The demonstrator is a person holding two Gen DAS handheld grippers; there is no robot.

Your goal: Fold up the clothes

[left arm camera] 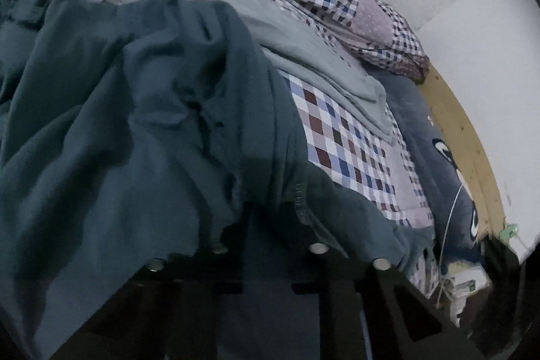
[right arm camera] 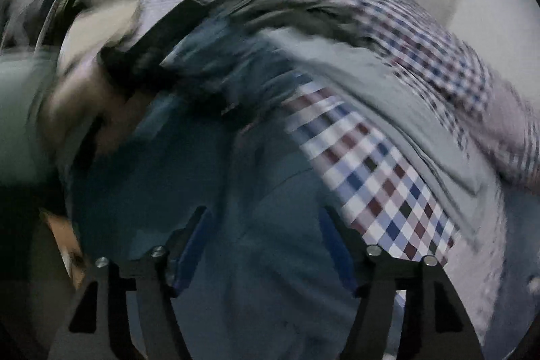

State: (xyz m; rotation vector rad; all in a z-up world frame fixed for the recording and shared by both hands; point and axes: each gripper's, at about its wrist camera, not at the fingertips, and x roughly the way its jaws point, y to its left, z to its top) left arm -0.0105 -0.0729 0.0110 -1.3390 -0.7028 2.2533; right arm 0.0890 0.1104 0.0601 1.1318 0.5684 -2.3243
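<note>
Currently the teal garment [left arm camera: 141, 110] is gripped by the left gripper [left arm camera: 270, 225]; the right gripper [right arm camera: 263, 242], jaws spread, needs a hem

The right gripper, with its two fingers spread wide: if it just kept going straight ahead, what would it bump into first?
Most likely the dark teal garment, which fills the space between the right gripper's open fingers. The checked sheet lies off to the side, beyond the right finger. The picture is blurred, so depth is uncertain.

I see a teal garment [left arm camera: 135, 110], crumpled w/ deep folds, draped over the checked bedsheet [left arm camera: 344, 137]; pale grey-green garment [left arm camera: 303, 39] lies flat just behind.
</note>
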